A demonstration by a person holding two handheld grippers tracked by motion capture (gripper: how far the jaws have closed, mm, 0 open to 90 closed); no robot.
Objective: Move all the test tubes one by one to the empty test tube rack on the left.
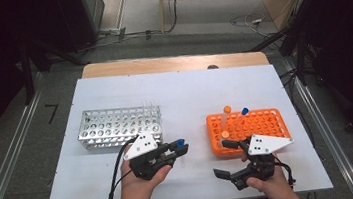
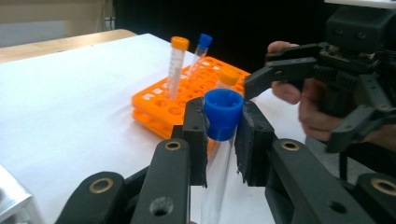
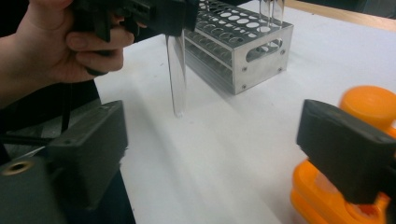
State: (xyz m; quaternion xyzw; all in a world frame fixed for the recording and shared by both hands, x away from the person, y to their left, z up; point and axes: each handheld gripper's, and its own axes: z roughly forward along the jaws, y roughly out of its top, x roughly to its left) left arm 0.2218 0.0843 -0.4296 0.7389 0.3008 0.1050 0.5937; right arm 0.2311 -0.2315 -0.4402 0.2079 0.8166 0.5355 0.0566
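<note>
No writing can be read on anything. A white worktop [image 1: 113, 91] with a wooden far edge stands on grey floor among dark surroundings. The perforated metal tube rack [image 1: 117, 126], toward the left edge, holds clear tubes at its right end; the orange plastic tube rack [image 1: 263, 125], toward the right edge, holds orange-capped and blue-capped tubes. The left gripper [image 2: 223, 135] clamps a clear blue-capped tube [image 2: 223, 112] near the front edge, between the racks. The right gripper [image 3: 210, 140] gapes wide, with nothing between its jaws.
</note>
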